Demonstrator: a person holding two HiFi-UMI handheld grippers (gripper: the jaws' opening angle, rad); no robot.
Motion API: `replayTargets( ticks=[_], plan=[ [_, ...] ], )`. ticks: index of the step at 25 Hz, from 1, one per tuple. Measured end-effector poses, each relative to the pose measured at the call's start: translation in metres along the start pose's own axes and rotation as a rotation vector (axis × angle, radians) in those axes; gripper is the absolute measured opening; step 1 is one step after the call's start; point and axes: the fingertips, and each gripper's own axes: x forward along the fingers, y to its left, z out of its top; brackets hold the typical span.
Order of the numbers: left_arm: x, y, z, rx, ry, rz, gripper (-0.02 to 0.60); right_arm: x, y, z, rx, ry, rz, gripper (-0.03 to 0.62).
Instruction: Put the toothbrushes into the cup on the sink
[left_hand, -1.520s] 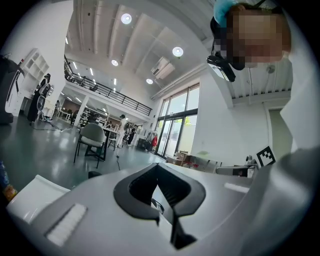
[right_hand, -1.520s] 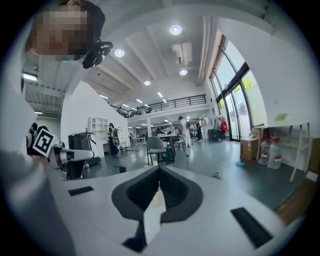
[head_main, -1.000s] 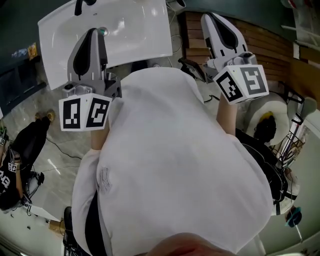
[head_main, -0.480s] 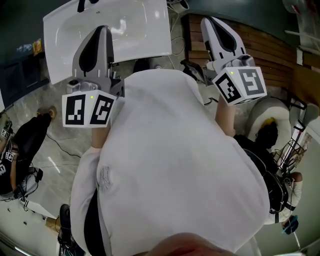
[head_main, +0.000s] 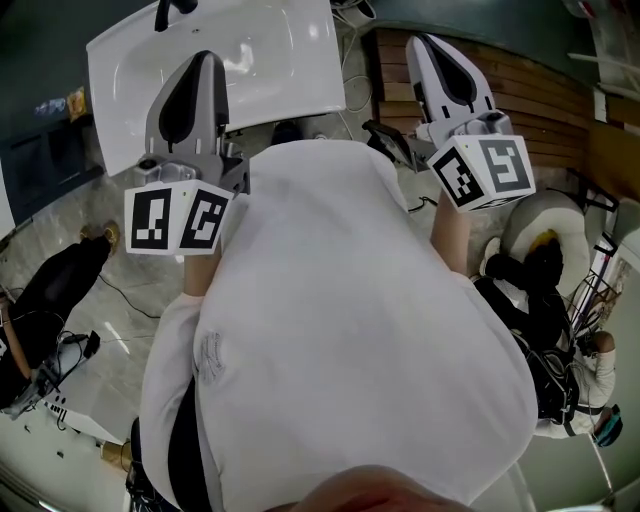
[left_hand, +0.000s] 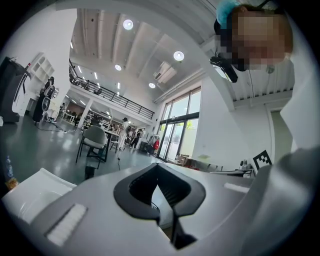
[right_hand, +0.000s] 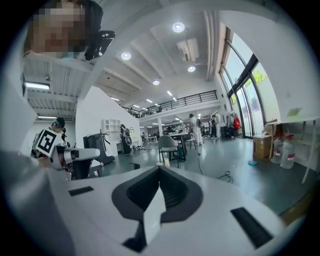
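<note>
No toothbrush and no cup shows in any view. The white sink (head_main: 270, 50) lies at the top of the head view, with a dark faucet (head_main: 170, 12) at its far edge. My left gripper (head_main: 205, 58) is held in front of the person's white shirt, its tip over the near part of the basin. My right gripper (head_main: 420, 40) is held to the right of the sink, over the wooden slats. Both point out level into the hall. The left gripper (left_hand: 159, 167) and the right gripper (right_hand: 160, 170) have their jaws together with nothing between them.
A wooden slatted floor (head_main: 530, 90) lies right of the sink. One person in black (head_main: 45, 300) crouches at the left and another (head_main: 545, 270) at the right, with cables nearby. The gripper views show a large hall with a chair (left_hand: 95, 142), tables and people far off.
Both grippers have stayed almost where they were, still shut. The person in black at the left has shifted lower in the head view, and the one at the right has moved a little.
</note>
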Motion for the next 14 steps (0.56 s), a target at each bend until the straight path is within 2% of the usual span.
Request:
replayTargets(
  ticks=[14],
  plan=[
    [0.006,0.015,0.003,0.004,0.011,-0.036,-0.003,0.012,0.01,-0.001,0.009,-0.009,-0.023,0.011]
  ],
)
